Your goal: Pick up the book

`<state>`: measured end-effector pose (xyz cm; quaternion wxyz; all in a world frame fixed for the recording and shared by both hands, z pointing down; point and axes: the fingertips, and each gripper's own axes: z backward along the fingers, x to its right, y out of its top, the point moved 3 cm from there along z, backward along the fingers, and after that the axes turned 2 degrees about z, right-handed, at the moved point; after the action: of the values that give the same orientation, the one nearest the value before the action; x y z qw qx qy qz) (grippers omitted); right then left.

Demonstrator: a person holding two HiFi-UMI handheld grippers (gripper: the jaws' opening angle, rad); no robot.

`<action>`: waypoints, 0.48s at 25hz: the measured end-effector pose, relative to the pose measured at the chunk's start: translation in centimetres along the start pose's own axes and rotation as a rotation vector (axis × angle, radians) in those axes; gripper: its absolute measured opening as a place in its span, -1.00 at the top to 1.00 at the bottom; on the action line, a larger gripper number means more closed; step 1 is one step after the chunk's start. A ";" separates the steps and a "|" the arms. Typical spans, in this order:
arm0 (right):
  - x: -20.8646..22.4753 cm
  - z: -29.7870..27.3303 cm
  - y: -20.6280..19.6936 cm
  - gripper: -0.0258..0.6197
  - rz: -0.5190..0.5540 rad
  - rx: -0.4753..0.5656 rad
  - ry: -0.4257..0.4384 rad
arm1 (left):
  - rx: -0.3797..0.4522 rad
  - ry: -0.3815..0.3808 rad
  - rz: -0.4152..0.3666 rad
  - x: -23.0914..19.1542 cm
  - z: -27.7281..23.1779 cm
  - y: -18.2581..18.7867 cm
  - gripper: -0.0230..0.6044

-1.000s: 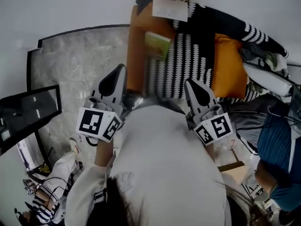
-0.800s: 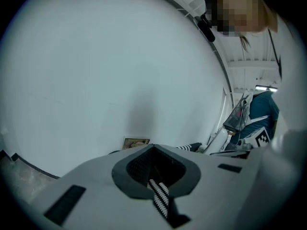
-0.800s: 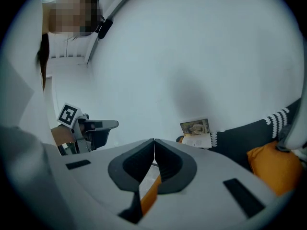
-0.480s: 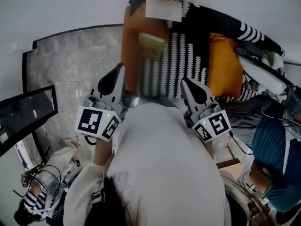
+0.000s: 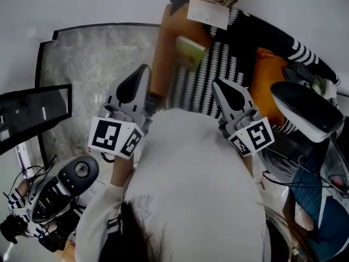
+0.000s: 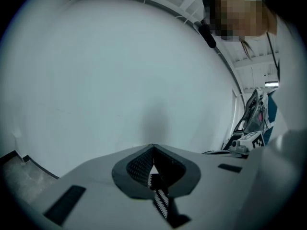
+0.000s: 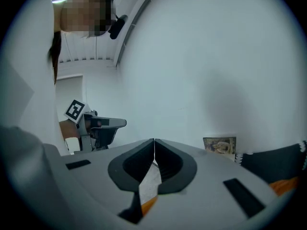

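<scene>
Pale wall (image 5: 82, 4) ahead, grey marbled floor (image 5: 92, 75) off to the left, and dead centre an orange sofa (image 5: 166, 48) draped in a black-and-white throw (image 5: 218, 59). Spotting the book (image 5: 191, 52) now: green-covered, lying flat at the sofa's left end where orange meets throw, well ahead of both tongs and untouched. Holding the left gripper (image 5: 140, 75) pinched tip to tip on nothing; same story for the right gripper (image 5: 221, 87), closed and empty, with only a sliver of throw and orange glimpsed underneath. Swung a touch since a second ago, pushing sofa and book rightward in the head view and carrying both tools along above the white top (image 5: 191, 190), yet barely closing the gap to the book. No nearer a grasp, by the look of it: still lining up, and needing to part one pair of jaws before any pickup. Newly showing at lower left, a dark handheld device (image 5: 60, 187); looming larger at right, a dark rounded shape (image 5: 305, 111), neither easy to identify. Propped against the wall above the sofa, a picture-fronted panel (image 5: 209, 7), possibly a second book, impossible to say. Can't read the green book's title or thickness, and can't find it in either gripper view.
</scene>
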<state>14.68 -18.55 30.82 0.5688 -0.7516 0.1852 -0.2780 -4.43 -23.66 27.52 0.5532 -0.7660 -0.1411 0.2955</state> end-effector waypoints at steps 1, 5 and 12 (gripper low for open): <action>0.1 0.0 0.1 0.86 0.004 -0.001 -0.004 | 0.004 0.004 0.002 -0.1 0.1 0.1 0.90; 0.9 2.4 0.0 0.86 0.022 0.006 -0.025 | 0.020 0.008 -0.014 2.0 0.5 0.2 0.90; 3.9 2.2 -1.3 0.86 0.028 -0.010 -0.062 | 0.003 -0.018 -0.004 2.1 -2.4 -1.1 0.90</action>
<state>19.05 -18.88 32.48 0.5742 -0.7601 0.1792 -0.2456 -1.19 -23.96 28.40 0.5536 -0.7622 -0.1474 0.3014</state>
